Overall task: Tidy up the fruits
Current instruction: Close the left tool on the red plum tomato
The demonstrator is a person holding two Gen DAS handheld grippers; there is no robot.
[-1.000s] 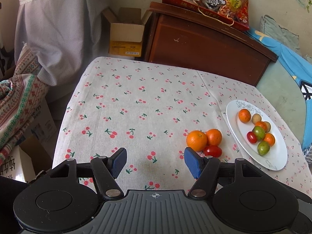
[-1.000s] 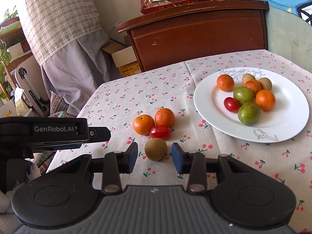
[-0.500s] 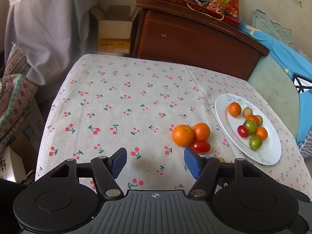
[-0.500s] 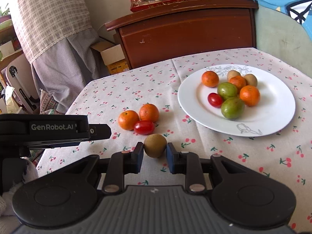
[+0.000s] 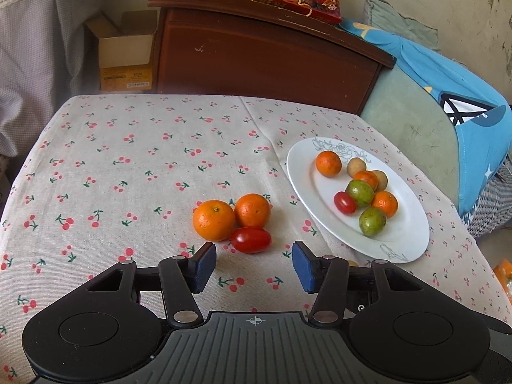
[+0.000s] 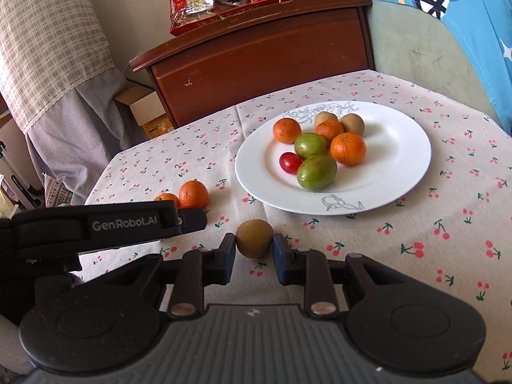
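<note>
Item: brown fruit, clamped in my right gripper jaws, just short of the white plate. My left gripper jaws stood released near a red tomato and two oranges on the table.

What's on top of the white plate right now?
The white plate holds three small oranges, two green fruits, one cherry tomato and two brown round fruits. They are bunched together, so anything beneath or behind the cluster is hidden.
</note>
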